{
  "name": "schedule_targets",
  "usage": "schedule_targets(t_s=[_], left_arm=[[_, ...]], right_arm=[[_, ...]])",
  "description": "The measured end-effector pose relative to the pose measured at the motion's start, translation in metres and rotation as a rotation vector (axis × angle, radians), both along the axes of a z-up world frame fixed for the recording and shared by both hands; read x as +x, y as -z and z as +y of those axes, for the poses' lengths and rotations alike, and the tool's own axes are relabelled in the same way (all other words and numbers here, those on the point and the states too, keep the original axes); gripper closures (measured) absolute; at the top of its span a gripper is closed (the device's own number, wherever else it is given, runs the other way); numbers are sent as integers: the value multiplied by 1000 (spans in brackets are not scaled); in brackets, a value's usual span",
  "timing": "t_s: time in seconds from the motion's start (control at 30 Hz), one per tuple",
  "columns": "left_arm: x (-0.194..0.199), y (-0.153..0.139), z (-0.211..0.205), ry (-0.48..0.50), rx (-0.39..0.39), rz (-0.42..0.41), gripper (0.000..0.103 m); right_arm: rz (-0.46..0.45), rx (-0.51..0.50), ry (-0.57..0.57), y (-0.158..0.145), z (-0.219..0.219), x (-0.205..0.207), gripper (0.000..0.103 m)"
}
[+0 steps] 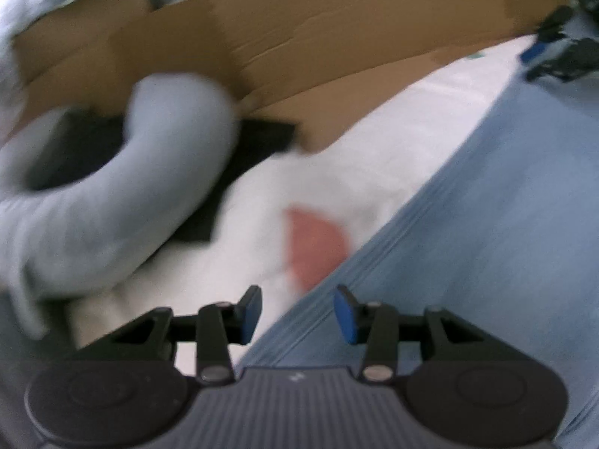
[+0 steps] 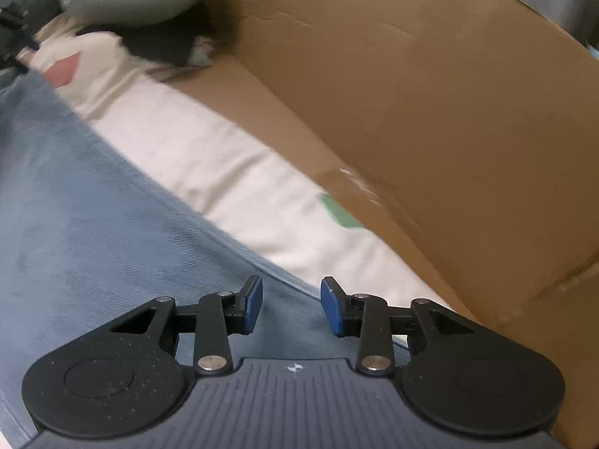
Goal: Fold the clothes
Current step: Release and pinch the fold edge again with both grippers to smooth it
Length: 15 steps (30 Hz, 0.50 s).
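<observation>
Blue denim garment (image 1: pixel 486 224) is spread flat on a white sheet (image 1: pixel 337 157), with both tools held apart above it.

The denim's seamed edge is seen running diagonally below the left tool (image 1: pixel 297 312), whose blue pads are parted and empty. The right tool (image 2: pixel 291 305) is likewise held open over the denim's edge. A red patch (image 1: pixel 316 245) and a green patch (image 2: pixel 337 211) are printed on the sheet. A cardboard box (image 2: pixel 430 93) is stood beside the sheet, and a grey neck pillow (image 1: pixel 123 187) is laid on something black (image 1: pixel 262 136); heavy blur is present.

Soft even light; heavy motion blur, perhaps defocus; fisheye-bent edges.
</observation>
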<state>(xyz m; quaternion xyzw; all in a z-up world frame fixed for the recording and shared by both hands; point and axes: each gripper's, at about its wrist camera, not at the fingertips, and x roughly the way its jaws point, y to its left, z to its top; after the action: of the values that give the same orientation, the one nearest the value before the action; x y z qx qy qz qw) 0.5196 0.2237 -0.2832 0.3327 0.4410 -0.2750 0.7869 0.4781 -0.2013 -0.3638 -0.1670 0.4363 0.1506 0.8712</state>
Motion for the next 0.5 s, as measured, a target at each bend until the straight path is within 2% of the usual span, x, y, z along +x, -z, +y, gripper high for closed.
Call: schedule_targets(t_s=[0.23, 0.5], left_arm=[[-8, 23, -48, 99, 6, 62, 58], [3, 46, -79, 91, -6, 160, 63]], right_arm=[[-22, 17, 107, 2, -40, -3, 62], [-53, 107, 284, 9, -88, -14, 62]])
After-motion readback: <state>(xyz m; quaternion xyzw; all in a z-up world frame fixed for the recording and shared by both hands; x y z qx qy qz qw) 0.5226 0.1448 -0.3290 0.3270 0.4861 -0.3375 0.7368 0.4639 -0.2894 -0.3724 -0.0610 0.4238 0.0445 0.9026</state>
